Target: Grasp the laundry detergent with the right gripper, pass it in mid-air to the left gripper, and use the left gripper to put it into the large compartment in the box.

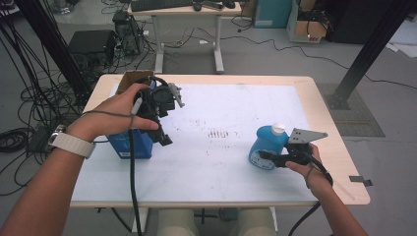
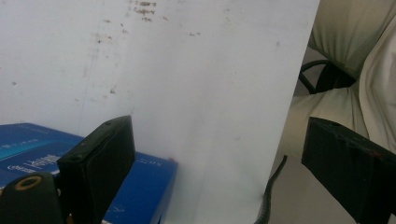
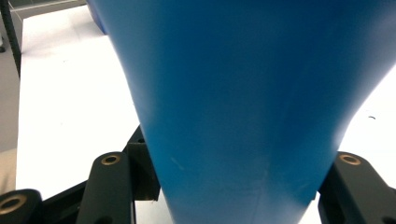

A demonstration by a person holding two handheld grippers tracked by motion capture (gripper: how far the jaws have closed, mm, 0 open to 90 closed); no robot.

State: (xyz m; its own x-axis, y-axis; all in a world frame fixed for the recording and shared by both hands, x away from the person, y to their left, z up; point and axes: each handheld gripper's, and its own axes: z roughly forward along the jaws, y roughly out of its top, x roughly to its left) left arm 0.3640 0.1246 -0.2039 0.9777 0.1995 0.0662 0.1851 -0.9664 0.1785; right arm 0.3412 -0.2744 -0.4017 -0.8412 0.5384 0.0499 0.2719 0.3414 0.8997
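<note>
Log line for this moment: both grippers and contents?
left gripper: open, empty, over blue box | right gripper: shut on blue bottle | table

My right gripper [image 1: 268,156] is matt black plastic with a dull grey metal plate on top; between its jaws, the smooth blue plastic bottle [image 3: 243,102] has a soft sheen and a white plastic cap [image 1: 279,129]. The blue cardboard box [image 2: 140,186] looks slightly glossy. The table [image 1: 324,113] has a pale wood edge under a matt white sheet [image 2: 201,93], scuffed and speckled with brown marks.

Blue bottle [image 1: 265,145], white cap, tilted, table's right side
</note>
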